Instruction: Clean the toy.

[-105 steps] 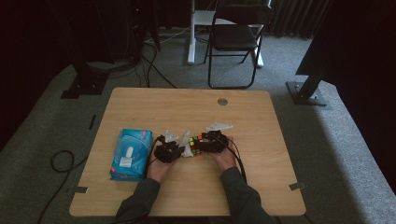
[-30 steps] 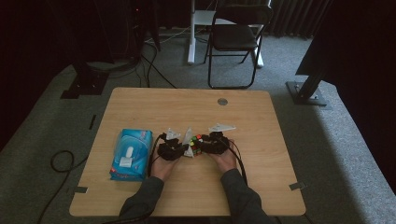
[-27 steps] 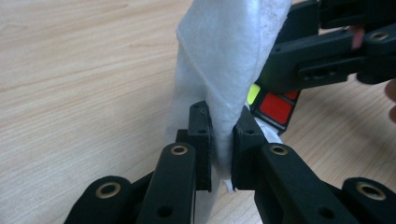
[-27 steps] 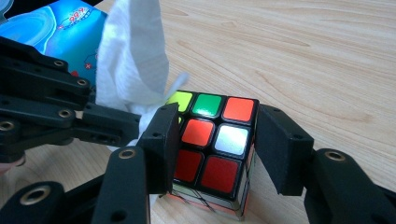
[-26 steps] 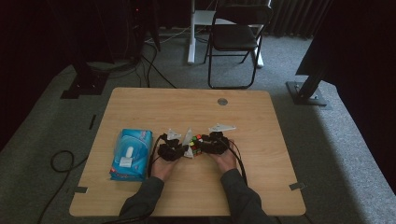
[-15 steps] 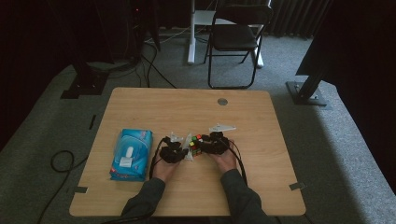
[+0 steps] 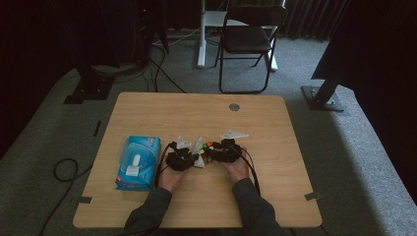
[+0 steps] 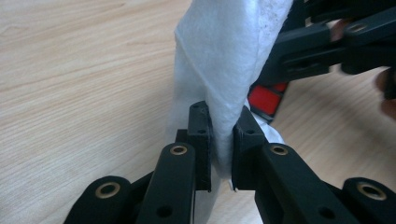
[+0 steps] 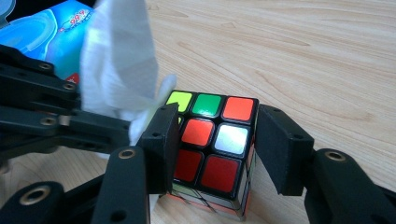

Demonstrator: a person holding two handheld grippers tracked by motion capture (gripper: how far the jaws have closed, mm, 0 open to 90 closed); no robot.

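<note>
A Rubik's cube (image 9: 210, 140) sits between the jaws of my right gripper (image 9: 217, 121), which is shut on its sides just above the wooden table (image 7: 275, 167). In the high view the cube (image 7: 208, 149) is at the table's middle, with the right gripper (image 7: 223, 152) beside it. My left gripper (image 8: 222, 140) is shut on a white wipe (image 8: 224, 60) and holds it upright against the cube's side, where a red tile (image 8: 265, 100) shows. From above, the left gripper (image 7: 183, 159) and the wipe (image 7: 198, 153) lie just left of the cube. The wipe (image 9: 119, 70) hides the cube's left face.
A blue pack of wipes (image 7: 138, 162) lies flat on the table to the left of the left hand. A small round metal cap (image 7: 234, 106) sits near the far edge. A folding chair (image 7: 248, 39) stands beyond the table, and cables lie on the floor.
Very little. Both hands stay together at the table's middle, and the left gripper with the wipe has edged slightly right toward the cube.
</note>
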